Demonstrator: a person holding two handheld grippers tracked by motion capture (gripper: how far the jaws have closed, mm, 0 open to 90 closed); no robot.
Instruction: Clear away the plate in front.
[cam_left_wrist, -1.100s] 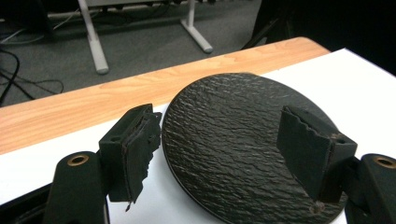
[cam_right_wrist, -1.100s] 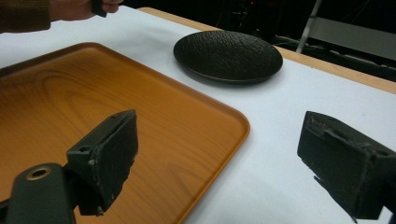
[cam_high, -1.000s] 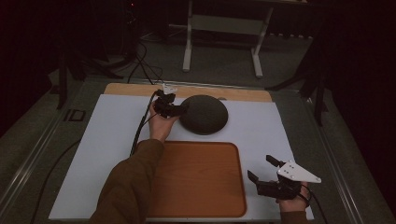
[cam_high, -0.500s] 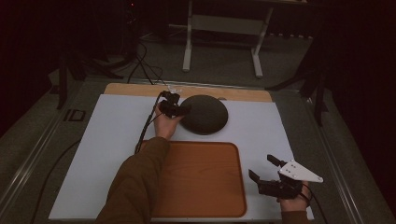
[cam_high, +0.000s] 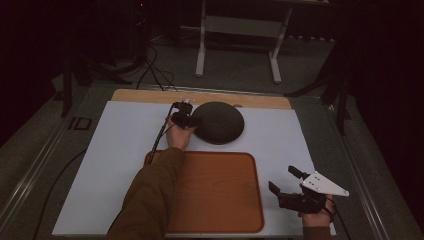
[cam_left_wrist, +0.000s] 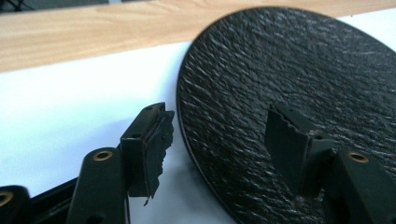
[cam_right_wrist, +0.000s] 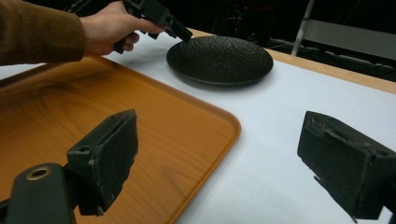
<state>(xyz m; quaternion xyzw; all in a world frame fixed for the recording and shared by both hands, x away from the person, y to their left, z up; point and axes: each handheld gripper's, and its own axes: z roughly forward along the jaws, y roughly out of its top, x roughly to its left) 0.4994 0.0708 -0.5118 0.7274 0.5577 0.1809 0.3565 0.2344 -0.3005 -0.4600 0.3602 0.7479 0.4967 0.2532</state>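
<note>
One black plate (cam_high: 218, 122) on white mat, beyond orange tray (cam_high: 210, 200). Your left gripper (cam_left_wrist: 219, 140) gapes wide astride its near rim. Looks rigid, textured, likely breakable: pinch rim squarely, lift level. Right gripper (cam_high: 287, 181) wide, idle.

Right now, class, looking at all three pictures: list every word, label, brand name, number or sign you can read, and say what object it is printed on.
There is no readable text.
Round black textured plate: rough pattern, no lettering.
Orange wooden tray: wood grain, no label.
White table cover: blank.
Grey three-cornered plate on the right tool: small holes, no writing.
Small dark rectangular mark on the grey floor left of the table: too small and dim to read.
</note>
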